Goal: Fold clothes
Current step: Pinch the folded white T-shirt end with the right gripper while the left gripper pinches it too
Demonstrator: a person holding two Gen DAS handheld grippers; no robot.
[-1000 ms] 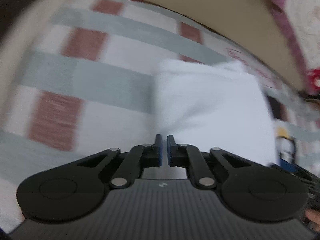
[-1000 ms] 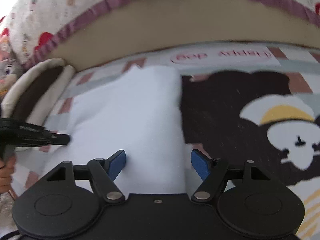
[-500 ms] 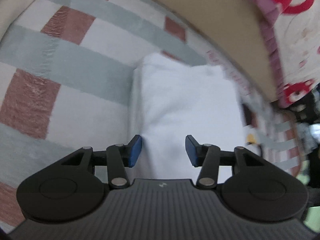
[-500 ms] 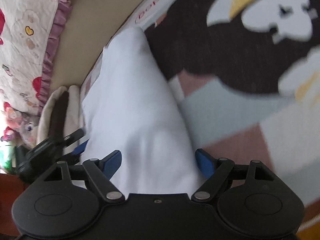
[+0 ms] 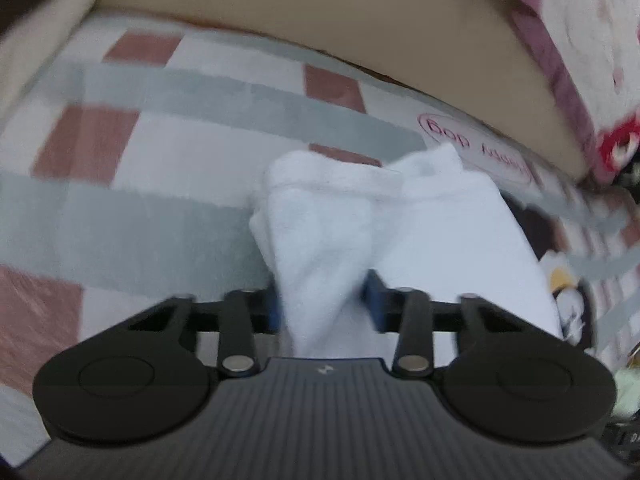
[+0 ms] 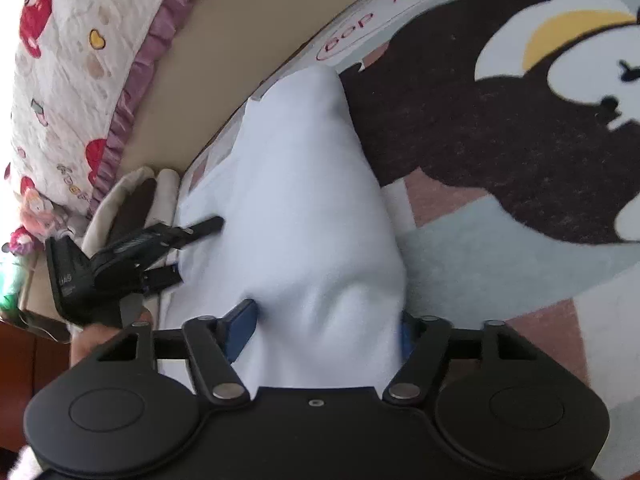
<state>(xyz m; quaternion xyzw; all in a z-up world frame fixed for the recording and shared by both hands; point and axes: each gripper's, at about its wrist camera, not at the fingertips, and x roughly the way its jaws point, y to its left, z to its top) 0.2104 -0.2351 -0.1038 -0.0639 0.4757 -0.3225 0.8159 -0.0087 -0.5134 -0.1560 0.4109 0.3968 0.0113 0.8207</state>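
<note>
A white folded garment (image 5: 440, 240) lies on a patterned blanket (image 5: 160, 168). In the left wrist view a thick bunch of its near left edge rises between the blue pads (image 5: 374, 300), and my left gripper (image 5: 322, 304) is shut on that bunch. The right wrist view shows the same garment (image 6: 296, 184) running away from me. My right gripper (image 6: 324, 328) stands open, its fingers wide apart on either side of the garment's near end. The left gripper (image 6: 188, 248) shows there too, on the garment's left edge, with a hand (image 6: 96, 340) behind it.
A tan mattress edge (image 5: 320, 20) with a frilled cartoon bedspread (image 6: 80, 60) borders the blanket at the back. A dark bear print (image 6: 480, 120) covers the blanket to the garment's right. Beige and brown folded fabric (image 6: 132, 200) lies to the left.
My left gripper opened from shut, moved onto the garment's left edge and closed on a bunch of it. My right gripper stayed open and swung over the garment's near end.
</note>
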